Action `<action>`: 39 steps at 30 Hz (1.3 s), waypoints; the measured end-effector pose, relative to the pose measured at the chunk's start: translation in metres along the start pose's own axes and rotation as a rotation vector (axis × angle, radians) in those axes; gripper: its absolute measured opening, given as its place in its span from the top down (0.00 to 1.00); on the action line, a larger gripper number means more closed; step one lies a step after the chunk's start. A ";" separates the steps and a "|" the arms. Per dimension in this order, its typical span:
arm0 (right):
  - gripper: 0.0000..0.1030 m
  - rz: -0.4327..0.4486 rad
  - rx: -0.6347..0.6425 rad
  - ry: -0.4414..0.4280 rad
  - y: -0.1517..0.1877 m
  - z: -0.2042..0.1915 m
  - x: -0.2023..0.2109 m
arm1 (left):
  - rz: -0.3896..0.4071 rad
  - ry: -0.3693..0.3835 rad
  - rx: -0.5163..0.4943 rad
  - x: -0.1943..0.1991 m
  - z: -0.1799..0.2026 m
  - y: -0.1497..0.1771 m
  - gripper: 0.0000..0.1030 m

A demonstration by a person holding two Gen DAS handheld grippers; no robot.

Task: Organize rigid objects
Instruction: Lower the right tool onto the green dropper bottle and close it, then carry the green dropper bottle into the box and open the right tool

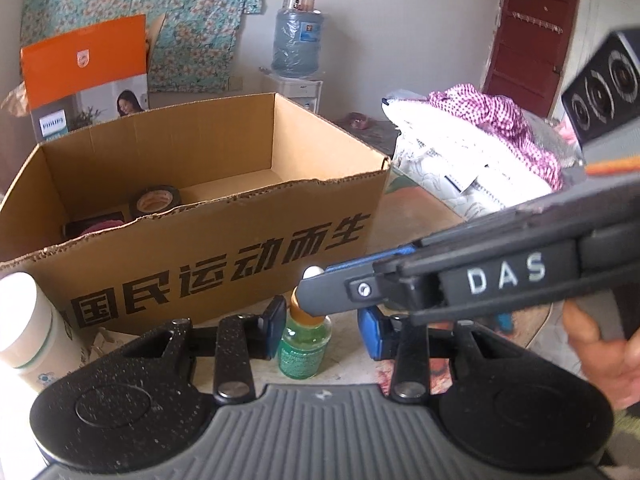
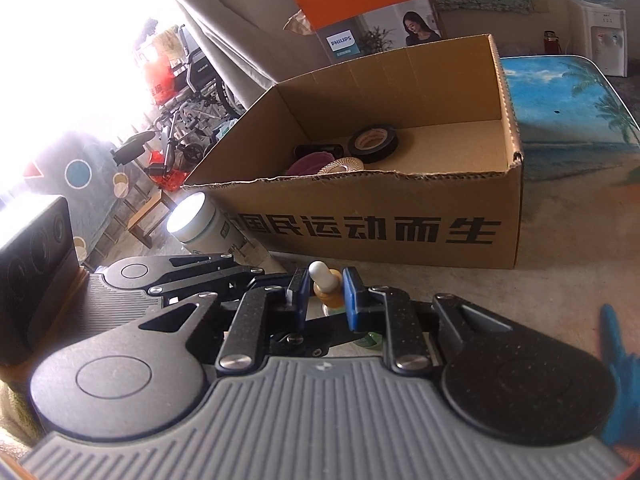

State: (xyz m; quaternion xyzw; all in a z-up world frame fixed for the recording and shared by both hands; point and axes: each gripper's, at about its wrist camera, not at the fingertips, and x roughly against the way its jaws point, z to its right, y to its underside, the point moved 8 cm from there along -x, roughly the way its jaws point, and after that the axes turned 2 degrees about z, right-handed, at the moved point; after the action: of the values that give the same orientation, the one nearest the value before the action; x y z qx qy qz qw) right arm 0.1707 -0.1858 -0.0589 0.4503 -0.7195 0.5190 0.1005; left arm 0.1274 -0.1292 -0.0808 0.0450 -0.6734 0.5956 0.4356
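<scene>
A small green dropper bottle (image 1: pixel 306 348) with an orange collar and a white bulb (image 2: pixel 319 270) stands upright in front of the cardboard box (image 1: pixel 200 264). My right gripper (image 2: pixel 326 292) is shut on its collar and reaches in from the right in the left wrist view (image 1: pixel 316 288). My left gripper (image 1: pixel 323 324) is open around the bottle's body; its left pad is at the glass, and a gap shows at the right pad. Inside the box lie a black tape roll (image 2: pixel 372 142), a maroon object (image 2: pixel 310 164) and a woven disc (image 2: pixel 344 166).
A white jar (image 2: pixel 200 220) stands by the box's left front corner. Behind the box are an orange Philips carton (image 1: pixel 84 76) and a water dispenser (image 1: pixel 298 44). A pile of cloth (image 1: pixel 480 140) lies to the right. A hand (image 1: pixel 600 360) holds the right gripper.
</scene>
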 end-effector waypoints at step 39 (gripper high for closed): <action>0.83 0.015 0.033 -0.004 -0.008 0.002 0.006 | -0.041 -0.054 -0.105 -0.024 0.008 0.013 0.68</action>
State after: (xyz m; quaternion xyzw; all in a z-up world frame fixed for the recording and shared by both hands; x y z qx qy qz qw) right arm 0.1739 -0.1907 -0.0510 0.4474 -0.7144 0.5308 0.0879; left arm 0.1312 -0.1431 -0.1054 0.0519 -0.7140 0.5491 0.4313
